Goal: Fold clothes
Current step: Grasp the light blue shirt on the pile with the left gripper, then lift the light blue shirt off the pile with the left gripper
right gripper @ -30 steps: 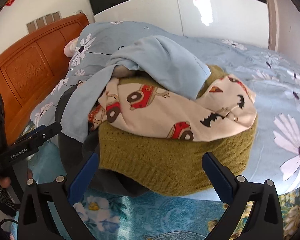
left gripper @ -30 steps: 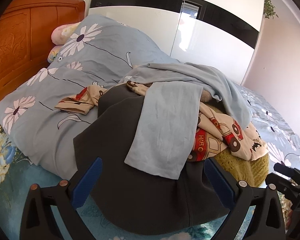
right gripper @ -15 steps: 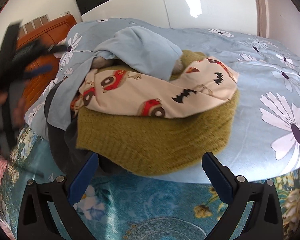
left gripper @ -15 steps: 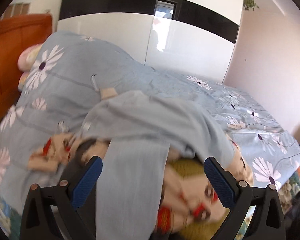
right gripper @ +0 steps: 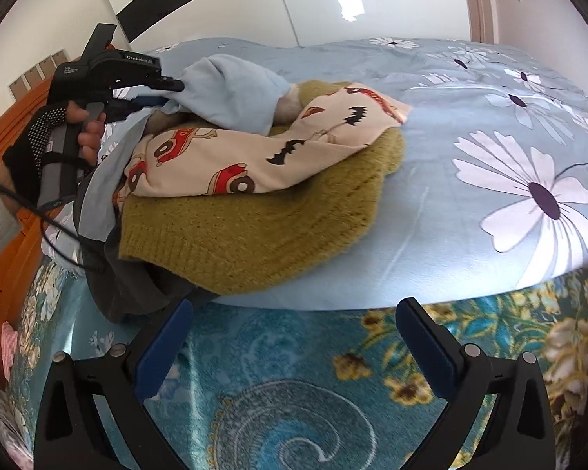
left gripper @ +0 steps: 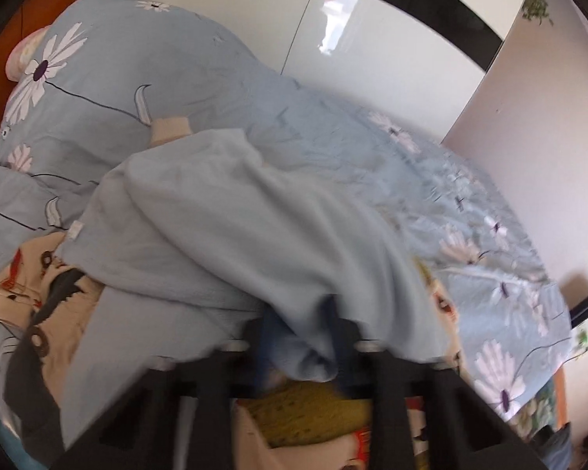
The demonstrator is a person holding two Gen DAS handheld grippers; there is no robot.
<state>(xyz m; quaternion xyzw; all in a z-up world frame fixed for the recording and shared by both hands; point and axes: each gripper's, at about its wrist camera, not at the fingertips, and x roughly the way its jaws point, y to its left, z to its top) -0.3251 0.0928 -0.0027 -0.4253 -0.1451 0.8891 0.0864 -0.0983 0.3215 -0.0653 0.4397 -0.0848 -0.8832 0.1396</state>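
The left gripper [left gripper: 305,348], its jaws having just been closing, is pinching a fold of the pale blue garment [left gripper: 231,235] atop the clothes pile [right gripper: 254,203] on the bed [right gripper: 470,203] (the view is blurred). The right gripper [right gripper: 294,348] is hovering wide open, empty, over the teal bedspread [right gripper: 294,411], near the pile's olive sweater [right gripper: 254,231].

Blur smears the light blue garment [left gripper: 254,235]; beneath its fold the left hand-held gripper [left gripper: 305,337] fingertips are hidden, and the olive sweater [left gripper: 309,411] mostly covered.
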